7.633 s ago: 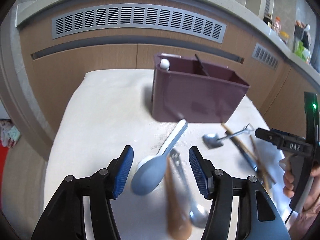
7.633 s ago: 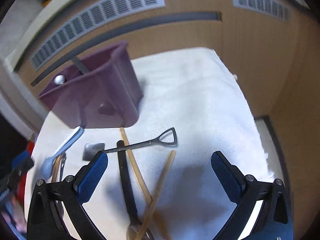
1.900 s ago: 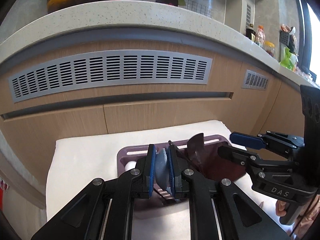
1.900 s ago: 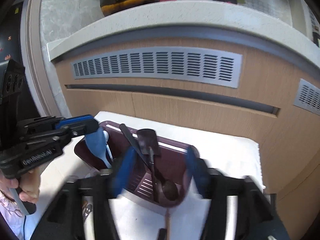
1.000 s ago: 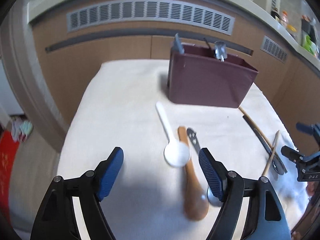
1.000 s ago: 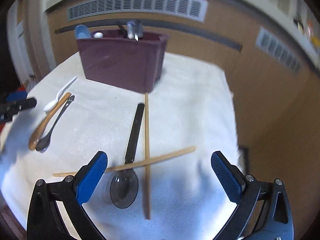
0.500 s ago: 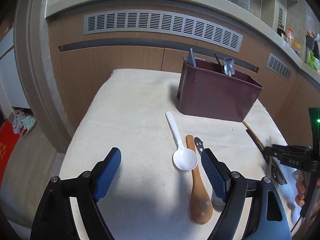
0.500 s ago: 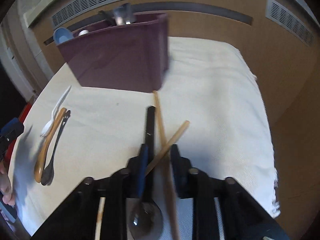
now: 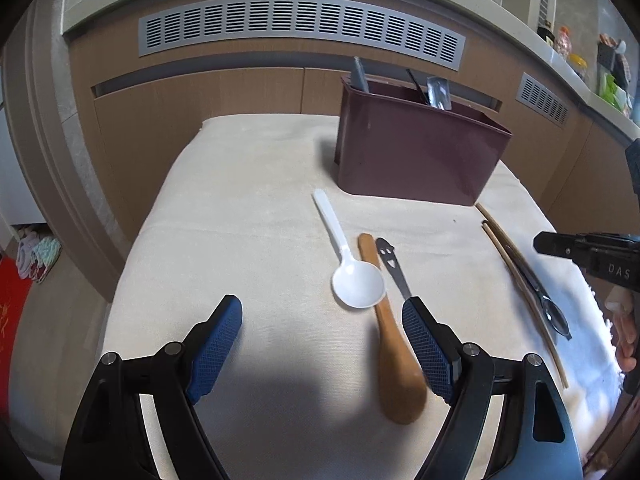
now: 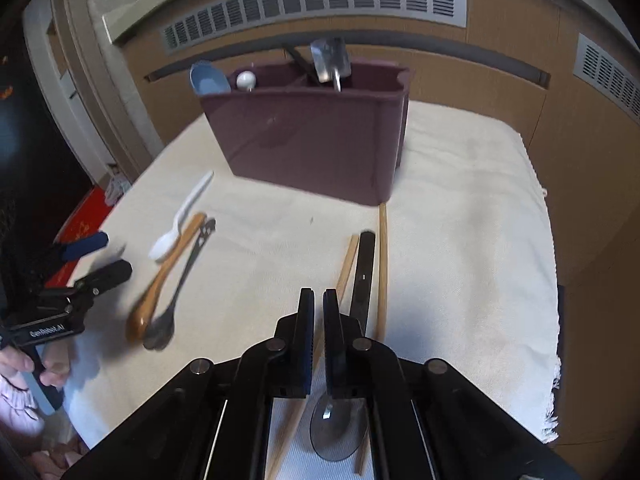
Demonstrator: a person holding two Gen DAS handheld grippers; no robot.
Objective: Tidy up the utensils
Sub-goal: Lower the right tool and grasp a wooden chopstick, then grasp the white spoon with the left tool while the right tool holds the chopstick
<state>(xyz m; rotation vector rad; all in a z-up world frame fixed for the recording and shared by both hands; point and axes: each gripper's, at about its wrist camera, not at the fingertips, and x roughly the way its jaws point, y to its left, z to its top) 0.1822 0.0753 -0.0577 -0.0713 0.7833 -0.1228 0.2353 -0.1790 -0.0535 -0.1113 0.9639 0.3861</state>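
White spoon (image 9: 354, 276) beside wooden spoon (image 9: 394, 352)

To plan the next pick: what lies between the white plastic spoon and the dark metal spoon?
The brown wooden spoon lies between the white plastic spoon and the dark metal spoon, seen in the left wrist view.

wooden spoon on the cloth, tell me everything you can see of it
The wooden spoon is a smooth, brown, one-piece spoon with a slim handle that widens into a rounded bowl. It lies flat on the cream cloth in front of the maroon utensil holder, handle end toward the holder, bowl toward the camera. The white plastic spoon lies close along its left side and appears to touch it; a dark metal spoon lies close along its right. No gripper touches it.
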